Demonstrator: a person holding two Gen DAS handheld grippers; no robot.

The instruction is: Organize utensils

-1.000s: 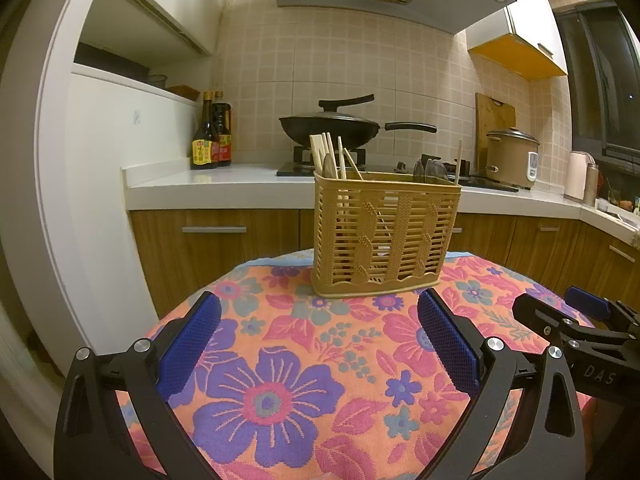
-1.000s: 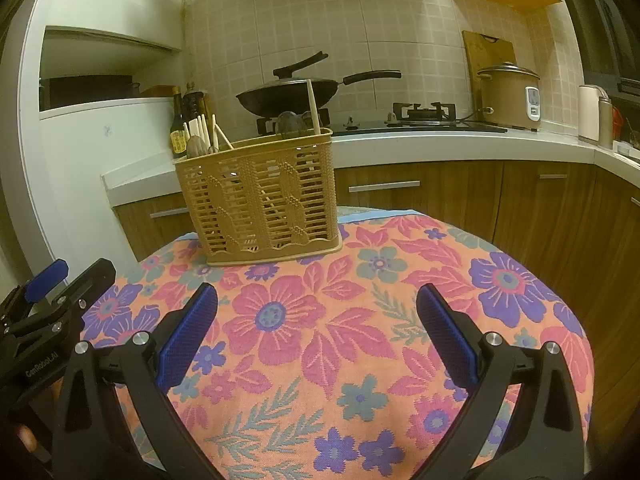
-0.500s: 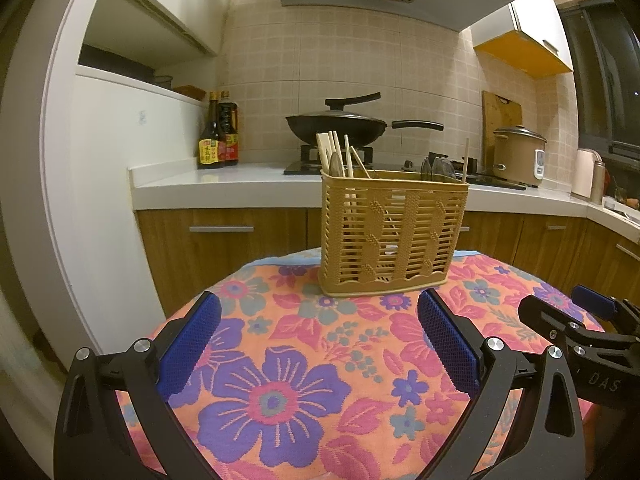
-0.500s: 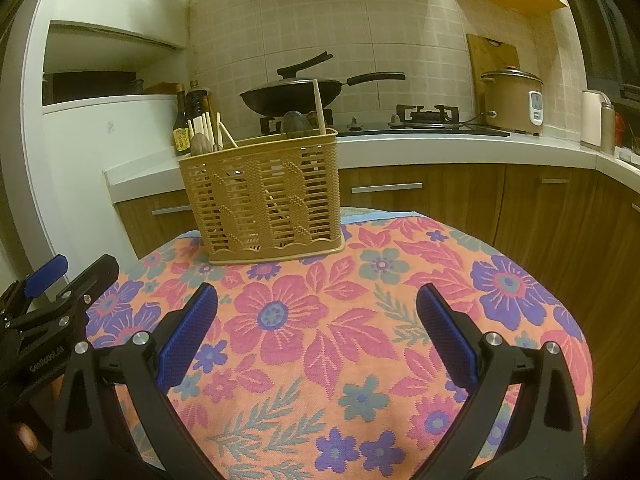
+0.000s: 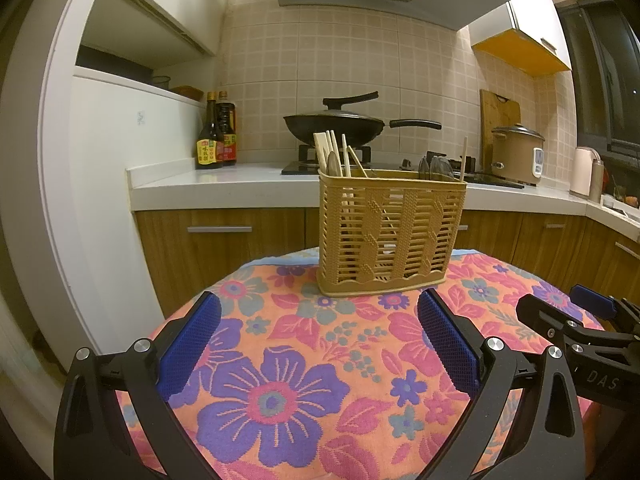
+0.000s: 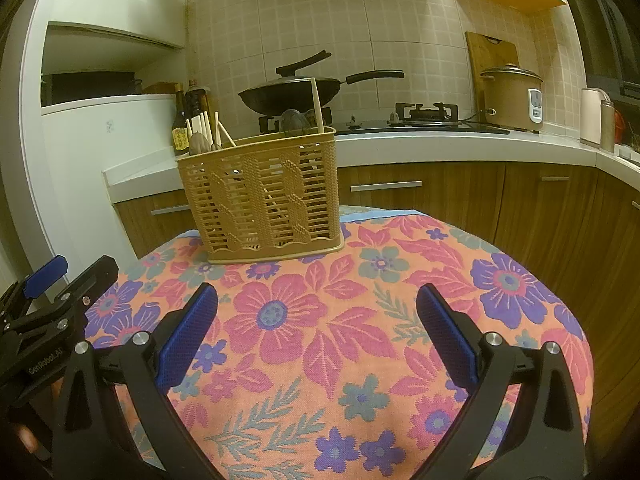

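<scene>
1. Left wrist view: the left gripper [image 5: 318, 340] fills the bottom of the frame, its blue pads [image 5: 188, 346] spread wide with nothing between them, hanging over the flowered cloth [image 5: 280, 396]
2. The basket [image 5: 390, 232] stands upright at frame centre on the far part of the cloth, well apart from the pads; chopsticks [image 5: 325, 152] and a spoon [image 5: 333, 164] stick up from its left end, and one stick [image 5: 463, 159] with dark spoon bowls beside it from its right end
3. The right gripper [image 5: 576, 322] shows at the right edge, low over the cloth
4. Behind, a wok [image 5: 334, 122] sits on the stove at upper centre, two bottles [image 5: 216, 136] at centre left, a rice cooker [image 5: 518, 152] at right
5. Right wrist view: the right gripper [image 6: 316, 338] is also spread wide and empty, at the bottom of the frame over the cloth [image 6: 352, 320]
6. The basket [image 6: 262, 204] sits left of centre, upper middle, at the cloth's far edge, clear of the pads [image 6: 446, 340]; chopsticks [image 6: 204, 126] rise at its left end and a single stick [image 6: 318, 106] near its right end
7. The left gripper [image 6: 70, 274] shows at the left edge, its jaws apart
</scene>
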